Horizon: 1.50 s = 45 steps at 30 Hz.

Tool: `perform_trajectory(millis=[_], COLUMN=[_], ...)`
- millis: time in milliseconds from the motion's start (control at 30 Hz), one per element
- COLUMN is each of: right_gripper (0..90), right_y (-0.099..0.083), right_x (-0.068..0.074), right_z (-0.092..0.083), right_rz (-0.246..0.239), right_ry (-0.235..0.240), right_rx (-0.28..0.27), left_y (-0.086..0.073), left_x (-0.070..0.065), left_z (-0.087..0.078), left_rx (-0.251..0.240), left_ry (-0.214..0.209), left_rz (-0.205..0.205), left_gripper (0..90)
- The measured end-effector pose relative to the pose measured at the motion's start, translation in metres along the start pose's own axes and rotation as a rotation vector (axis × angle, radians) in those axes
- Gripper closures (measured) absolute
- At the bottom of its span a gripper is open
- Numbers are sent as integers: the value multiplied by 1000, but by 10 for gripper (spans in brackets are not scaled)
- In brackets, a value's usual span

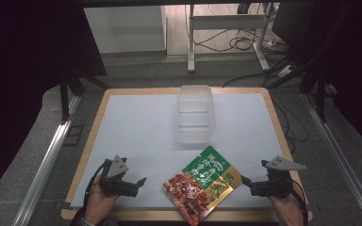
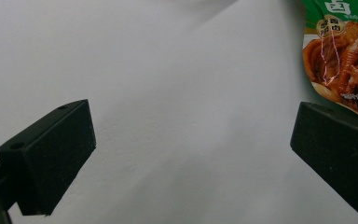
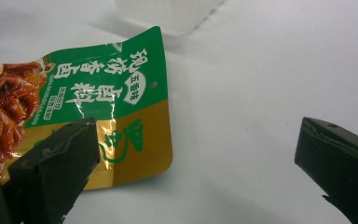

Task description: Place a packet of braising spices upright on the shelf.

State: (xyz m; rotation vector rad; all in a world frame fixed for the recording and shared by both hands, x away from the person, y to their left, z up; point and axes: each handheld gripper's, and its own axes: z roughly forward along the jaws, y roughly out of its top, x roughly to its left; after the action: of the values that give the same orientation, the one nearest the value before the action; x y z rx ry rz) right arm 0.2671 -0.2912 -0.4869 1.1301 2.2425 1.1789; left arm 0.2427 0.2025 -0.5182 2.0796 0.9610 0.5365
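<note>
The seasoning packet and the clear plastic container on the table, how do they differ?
The seasoning packet is opaque and printed in green, gold and red; the clear plastic container is see-through and unmarked. The packet lies flat and askew near the table's front edge, between the left tool and right tool; the container stands taller, farther back. Both rest on the white table surface, untouched.

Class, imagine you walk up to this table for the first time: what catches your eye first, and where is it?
The bright green, red and gold food packet stands out first, lying flat near the front edge of the white table mat. Behind it, mid-table, is a clear plastic container. The left gripper and right gripper flank the packet, jaws open.
</note>
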Motion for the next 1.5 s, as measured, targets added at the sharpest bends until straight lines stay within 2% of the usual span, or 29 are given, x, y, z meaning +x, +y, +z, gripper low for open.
perform_trajectory(millis=[433,967,1100,1233,1267,1300,1367,1400,1433,1500], right_gripper=[14,32,23,24,24,43,64,128,128,204], right_y=[11,27,28,30,30,31,32,34,34,37], right_x=[0,7,7,7,8,10,12,14,14,17], right_z=[19,50,57,67,69,73,75,79,79,83], right_rz=[-10,-52,-40,9,2,-17,-19,-25,-25,-40], right_ry=[34,63,88,118,124,127,126,133,133,129], right_rx=[40,75,108,134,145,181,190,209,209,225], left_y=[0,-1,-1,-1,-1,-1,-1,-1,-1,-1], left_x=[0,0,0,0,-1,-1,-1,-1,-1,-1], left_z=[1,1,1,2,2,2,2,2,2,2], left_rx=[5,10,13,17,17,17,18,18,19,19], left_ry=[-1,-4,-4,-5,-5,-4,-5,-4,-3,-2], left_rz=[4,4,7,9,10,10,12,12,13,16], left_gripper=[0,0,0,0,0,0,0,0,0,0])
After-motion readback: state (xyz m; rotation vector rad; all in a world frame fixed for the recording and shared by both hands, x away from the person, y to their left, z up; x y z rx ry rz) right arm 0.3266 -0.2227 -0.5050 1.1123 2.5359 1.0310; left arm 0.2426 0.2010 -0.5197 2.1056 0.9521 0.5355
